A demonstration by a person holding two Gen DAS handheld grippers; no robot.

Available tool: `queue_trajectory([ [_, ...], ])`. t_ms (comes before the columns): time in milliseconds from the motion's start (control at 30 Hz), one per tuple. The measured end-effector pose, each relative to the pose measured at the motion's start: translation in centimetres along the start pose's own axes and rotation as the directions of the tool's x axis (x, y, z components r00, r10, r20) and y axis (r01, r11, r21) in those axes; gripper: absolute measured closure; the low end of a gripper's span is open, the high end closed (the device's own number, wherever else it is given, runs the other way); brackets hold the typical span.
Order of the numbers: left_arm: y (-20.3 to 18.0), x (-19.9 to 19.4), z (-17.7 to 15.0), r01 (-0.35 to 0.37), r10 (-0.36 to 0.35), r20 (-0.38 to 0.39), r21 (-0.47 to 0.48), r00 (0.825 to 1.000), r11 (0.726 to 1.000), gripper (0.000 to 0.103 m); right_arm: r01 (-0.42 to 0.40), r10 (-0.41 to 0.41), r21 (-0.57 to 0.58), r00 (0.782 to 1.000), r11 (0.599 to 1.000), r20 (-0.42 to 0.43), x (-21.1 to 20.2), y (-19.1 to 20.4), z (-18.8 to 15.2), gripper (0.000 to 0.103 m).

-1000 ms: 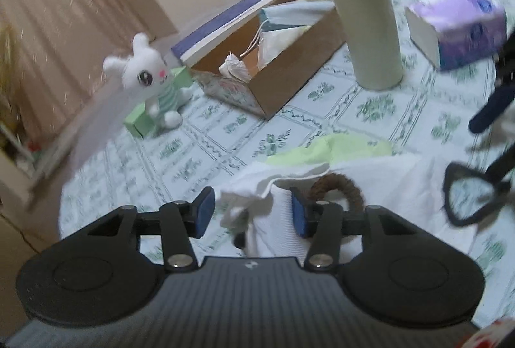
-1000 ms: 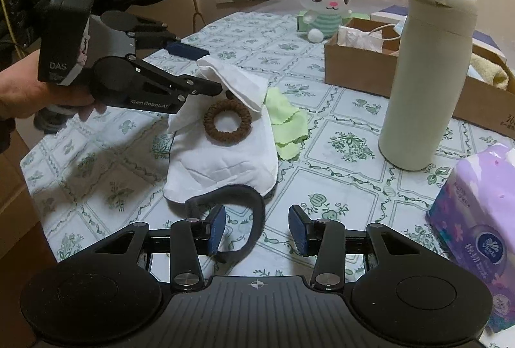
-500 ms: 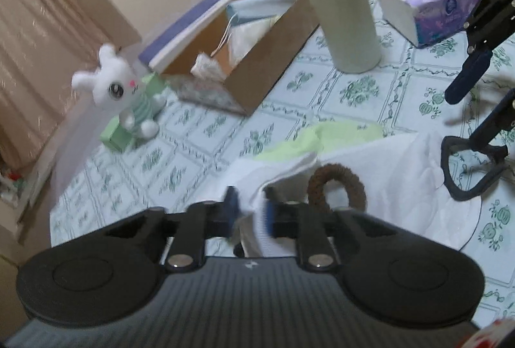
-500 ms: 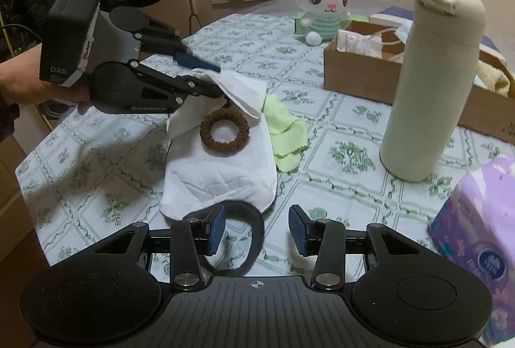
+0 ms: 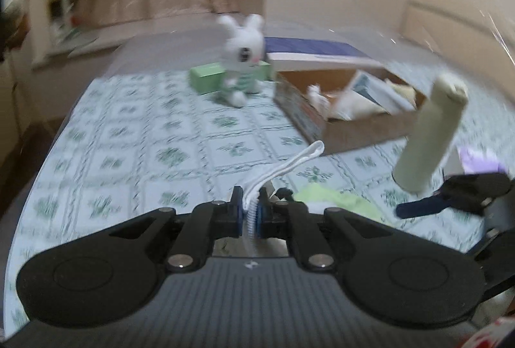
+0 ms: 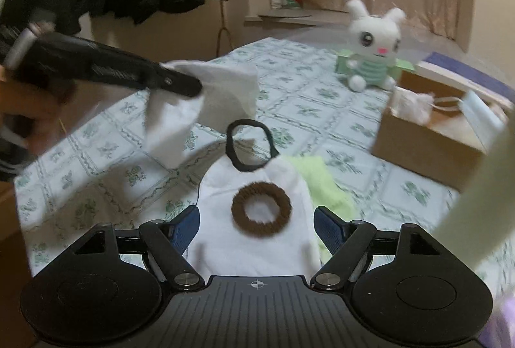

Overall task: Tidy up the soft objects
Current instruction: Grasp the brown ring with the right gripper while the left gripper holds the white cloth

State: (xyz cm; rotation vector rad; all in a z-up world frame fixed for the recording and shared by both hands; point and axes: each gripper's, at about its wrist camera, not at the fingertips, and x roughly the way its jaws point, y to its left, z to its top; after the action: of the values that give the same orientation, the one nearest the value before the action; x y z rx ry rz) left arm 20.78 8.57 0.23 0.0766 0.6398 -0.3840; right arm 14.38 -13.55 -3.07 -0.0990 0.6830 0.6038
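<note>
My left gripper (image 5: 248, 212) is shut on a white cloth (image 5: 289, 166) and holds it lifted above the table; in the right wrist view the gripper (image 6: 180, 84) shows at the left with the cloth (image 6: 222, 90) hanging from it. My right gripper (image 6: 256, 227) is open and empty, low over a second white cloth (image 6: 257, 238) on the table. A brown scrunchie (image 6: 261, 209) lies on that cloth between my fingers. A black hair band (image 6: 249, 144) lies just beyond it. A light green cloth (image 6: 322, 184) lies to the right.
An open cardboard box (image 6: 431, 135) holding masks and soft items stands at the right. A white plush rabbit (image 6: 373, 49) sits by a green box (image 5: 209, 79). A tall cream bottle (image 5: 431, 135) and a purple tissue pack (image 5: 476, 160) stand near the right gripper.
My left gripper closed on the white cloth and lifted it up off the table. My right gripper moved forward over the scrunchie and opened wider.
</note>
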Motion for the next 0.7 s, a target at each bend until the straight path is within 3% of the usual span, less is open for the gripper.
queue_trajectory([
  [267, 1.5, -2.2, -1.6, -0.033, 0.033, -0.001, -0.091, 0.999, 0.995, 0.096, 0.051, -0.055, -0.085, 0.998, 0.995, -0.043, 4.5, 0.5, 0.0, 0.028],
  [300, 1.4, -2.3, -1.8, -0.035, 0.035, -0.002, -0.095, 0.999, 0.995, 0.096, 0.053, -0.057, -0.084, 0.998, 0.995, -0.041, 4.6, 0.5, -0.1, 0.031],
  [367, 1.3, -2.5, -2.2, -0.033, 0.032, -0.005, -0.103, 0.999, 0.994, 0.096, 0.055, -0.058, -0.071, 0.997, 0.996, -0.043, 4.7, 0.2, 0.0, 0.05],
  [433, 1.1, -2.5, -2.5, -0.032, 0.031, -0.01, -0.115, 0.999, 0.993, 0.096, 0.057, -0.059, -0.054, 0.997, 0.997, -0.04, 4.7, 0.0, 0.0, 0.057],
  [533, 0.6, -2.3, -3.0, -0.024, 0.021, -0.022, -0.133, 1.0, 0.991, 0.096, 0.066, -0.068, -0.042, 0.997, 0.997, -0.044, 4.5, 0.0, 0.1, 0.085],
  [700, -0.6, -3.0, -3.4, -0.011, 0.007, -0.023, -0.173, 1.0, 0.985, 0.096, 0.073, -0.073, -0.019, 0.997, 0.997, -0.016, 2.6, 0.2, 0.3, 0.087],
])
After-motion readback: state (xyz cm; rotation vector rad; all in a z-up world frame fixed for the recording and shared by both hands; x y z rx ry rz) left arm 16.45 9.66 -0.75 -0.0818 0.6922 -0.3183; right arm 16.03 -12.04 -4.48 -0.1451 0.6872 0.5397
